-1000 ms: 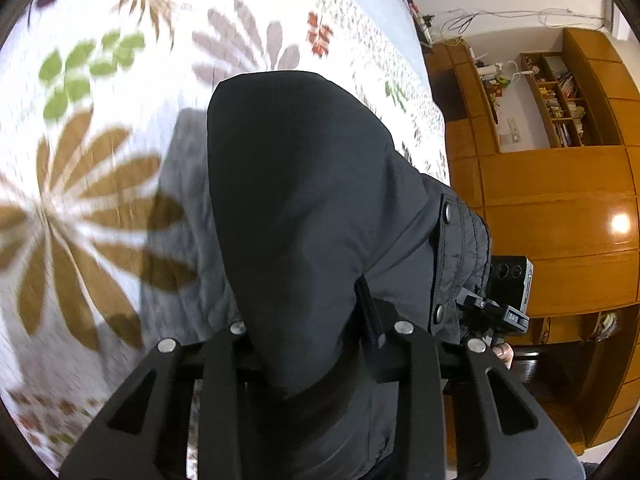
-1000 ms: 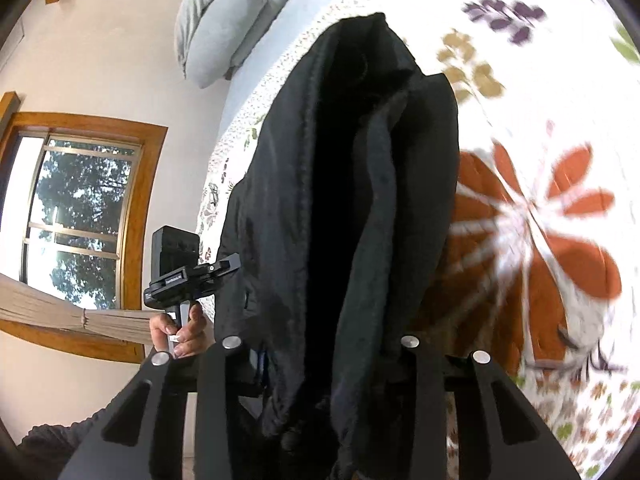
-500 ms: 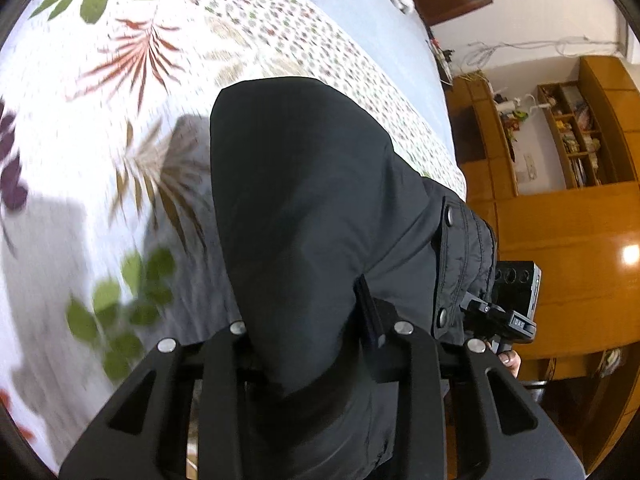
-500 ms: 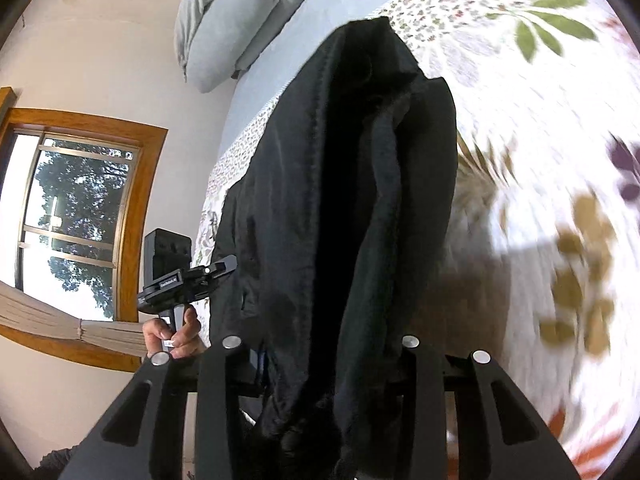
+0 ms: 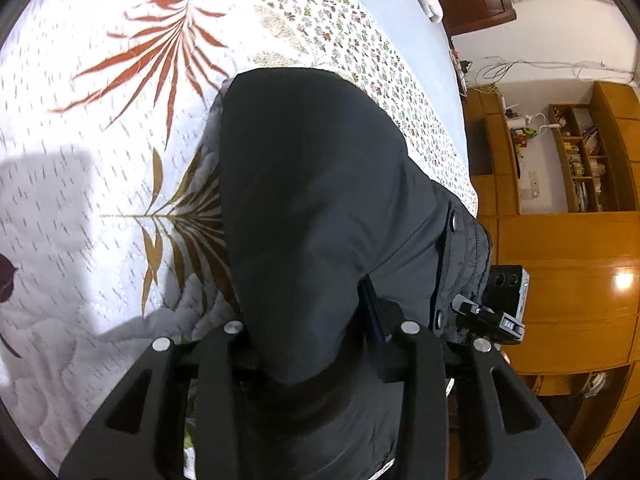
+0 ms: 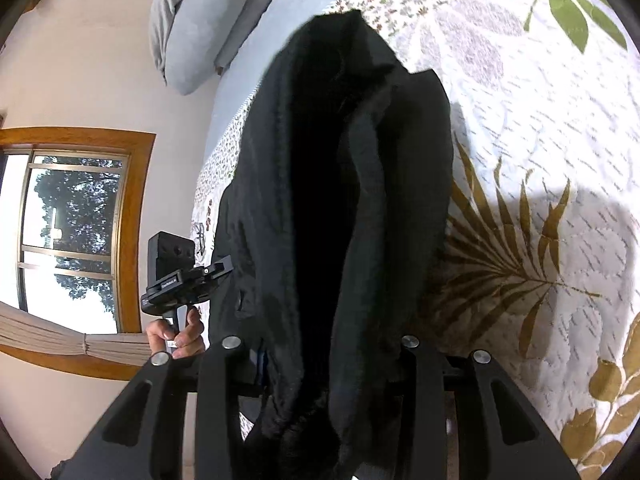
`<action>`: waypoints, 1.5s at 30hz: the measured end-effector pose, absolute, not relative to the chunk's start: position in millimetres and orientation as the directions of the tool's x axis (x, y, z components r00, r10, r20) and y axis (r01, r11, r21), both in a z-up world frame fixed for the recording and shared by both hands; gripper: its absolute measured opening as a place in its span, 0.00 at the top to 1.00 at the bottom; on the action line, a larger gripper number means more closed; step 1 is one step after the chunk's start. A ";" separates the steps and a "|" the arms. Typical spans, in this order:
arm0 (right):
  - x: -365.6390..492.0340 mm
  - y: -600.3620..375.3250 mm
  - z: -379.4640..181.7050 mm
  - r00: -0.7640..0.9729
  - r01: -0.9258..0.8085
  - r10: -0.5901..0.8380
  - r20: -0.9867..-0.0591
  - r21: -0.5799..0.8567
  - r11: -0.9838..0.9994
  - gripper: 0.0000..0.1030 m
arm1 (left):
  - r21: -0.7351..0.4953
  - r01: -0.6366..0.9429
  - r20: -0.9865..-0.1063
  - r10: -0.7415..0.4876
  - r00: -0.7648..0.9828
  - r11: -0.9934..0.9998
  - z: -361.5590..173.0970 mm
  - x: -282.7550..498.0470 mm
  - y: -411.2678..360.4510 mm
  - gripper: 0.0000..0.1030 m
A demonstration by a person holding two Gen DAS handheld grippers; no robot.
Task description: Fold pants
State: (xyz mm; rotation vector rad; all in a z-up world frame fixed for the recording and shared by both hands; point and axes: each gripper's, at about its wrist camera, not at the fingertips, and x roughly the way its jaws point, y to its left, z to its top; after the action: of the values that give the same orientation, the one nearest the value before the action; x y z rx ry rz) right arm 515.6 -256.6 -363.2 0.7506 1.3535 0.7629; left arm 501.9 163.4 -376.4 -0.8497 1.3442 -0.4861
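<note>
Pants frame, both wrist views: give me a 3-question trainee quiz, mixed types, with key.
1. True or false: both grippers are shut on the black pants.
2. The pants hang over: A) a wooden floor B) a floral bedspread C) a desk.
3. Fill in: in the right wrist view, the grey pillow lies near the ___ end of the bed.

Key: 1 true; 2 B; 3 far.

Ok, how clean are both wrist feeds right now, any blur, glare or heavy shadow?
Left wrist: strong fisheye bending, quilt print slightly smeared, a lamp glare spot on the wooden cabinet, pants sharp. Right wrist: window blown out bright, pants' inner fold nearly pure black, a soft shadow on the quilt.
</note>
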 end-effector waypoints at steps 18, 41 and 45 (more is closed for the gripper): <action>476.1 -314.7 -336.1 0.229 0.063 0.801 -0.553 0.829 0.555 0.12 | -0.720 -0.156 -0.667 -0.611 0.427 0.677 -307.1 456.8 193.0 0.12; 209.4 -286.7 -154.6 0.507 -0.108 0.475 -0.719 0.494 0.863 0.08 | -0.283 -0.027 -0.750 -0.204 0.629 0.959 -114.8 192.9 138.0 0.10; 165.3 -278.3 -115.9 0.571 -0.129 0.428 -0.700 0.438 0.890 0.04 | -0.167 -0.025 -0.709 -0.103 0.697 0.986 -71.0 137.4 122.4 0.09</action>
State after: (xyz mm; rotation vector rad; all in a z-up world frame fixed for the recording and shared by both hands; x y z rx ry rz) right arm 165.3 -278.3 -115.9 0.3599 0.9087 0.3346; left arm 137.4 122.4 -71.0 -0.1690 0.7991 -0.0441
